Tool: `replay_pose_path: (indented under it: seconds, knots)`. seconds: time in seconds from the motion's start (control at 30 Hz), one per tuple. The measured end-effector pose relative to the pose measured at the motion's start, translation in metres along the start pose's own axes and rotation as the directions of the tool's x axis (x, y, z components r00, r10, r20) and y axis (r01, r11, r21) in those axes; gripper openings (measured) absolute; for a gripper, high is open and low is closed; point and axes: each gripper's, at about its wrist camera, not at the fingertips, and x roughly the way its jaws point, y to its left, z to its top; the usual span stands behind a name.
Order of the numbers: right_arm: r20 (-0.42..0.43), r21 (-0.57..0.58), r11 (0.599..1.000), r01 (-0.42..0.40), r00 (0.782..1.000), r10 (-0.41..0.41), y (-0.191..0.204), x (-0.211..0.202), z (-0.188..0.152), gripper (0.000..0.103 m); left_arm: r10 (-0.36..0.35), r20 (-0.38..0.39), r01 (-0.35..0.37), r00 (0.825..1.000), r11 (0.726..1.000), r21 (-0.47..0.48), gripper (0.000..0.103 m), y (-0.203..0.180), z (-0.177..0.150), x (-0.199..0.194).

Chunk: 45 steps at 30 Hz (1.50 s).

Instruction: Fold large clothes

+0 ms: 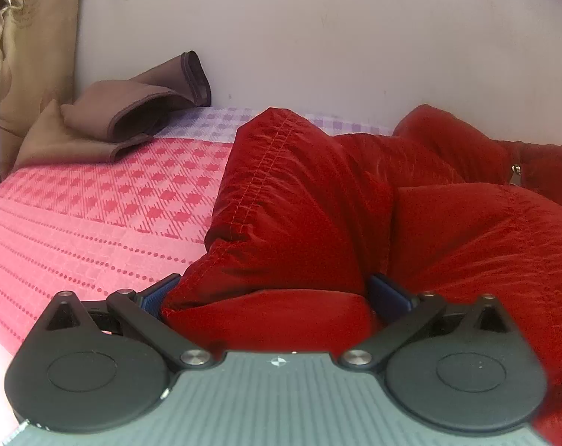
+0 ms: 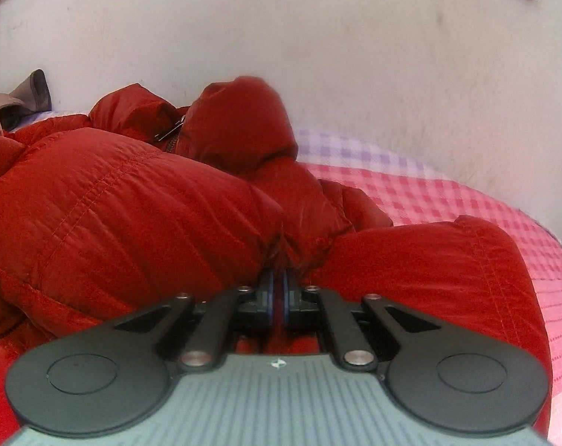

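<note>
A puffy red quilted jacket [image 1: 318, 193] lies bunched on the pink checked bed cover [image 1: 95, 215]. My left gripper [image 1: 275, 290] stands open with its jaws spread wide, and a thick fold of the jacket's edge bulges between its blue pads [image 1: 388, 293]. In the right wrist view the jacket [image 2: 113, 204] fills the left and middle, with its zipper pull [image 2: 169, 132] near the collar. My right gripper [image 2: 280, 278] is shut on a thin pinch of red fabric. The cloth hides the fingertips of both grippers.
A folded brown garment [image 1: 132, 111] lies at the back left of the bed against the white wall [image 1: 318, 37]. A beige curtain [image 1: 28, 55] hangs at the far left. Bare bed cover [image 2: 448, 200] shows to the right of the jacket.
</note>
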Motion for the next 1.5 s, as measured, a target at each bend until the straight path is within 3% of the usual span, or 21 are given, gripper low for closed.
replay_pose_path:
  seconds: [0.6, 1.13, 1.37, 1.4, 1.43, 1.5]
  knots:
    - [0.005, -0.068, 0.995, 0.078, 0.997, -0.078, 0.012, -0.003, 0.0, 0.005, -0.015, -0.004, 0.015, 1.0, 0.999, -0.033, 0.103, 0.003, 0.0, 0.0]
    - [0.006, -0.056, 0.996, 0.072, 0.997, -0.072, 0.011, -0.005, 0.0, 0.005, -0.029, -0.01, 0.029, 1.0, 0.998, -0.056, 0.103, 0.003, -0.001, 0.003]
    - [0.001, -0.02, 0.999, 0.038, 0.999, -0.038, 0.004, -0.01, 0.0, 0.005, -0.001, -0.013, 0.001, 1.0, 1.0, 0.006, 0.103, -0.005, 0.002, 0.0]
    - [-0.016, -0.001, 1.0, 0.021, 1.0, -0.021, -0.002, -0.016, 0.001, 0.006, -0.008, -0.016, 0.009, 1.0, 1.0, 0.029, 0.103, -0.003, 0.004, -0.005]
    - [-0.048, 0.025, 0.999, 0.028, 0.998, -0.026, -0.009, -0.026, 0.003, 0.008, -0.025, -0.029, 0.026, 0.999, 0.999, 0.037, 0.093, 0.001, 0.006, -0.013]
    - [-0.032, 0.1, 0.995, 0.017, 0.999, -0.014, -0.025, -0.065, 0.0, 0.015, -0.119, -0.04, 0.119, 0.992, 0.993, -0.009, 0.093, 0.021, 0.008, -0.04]
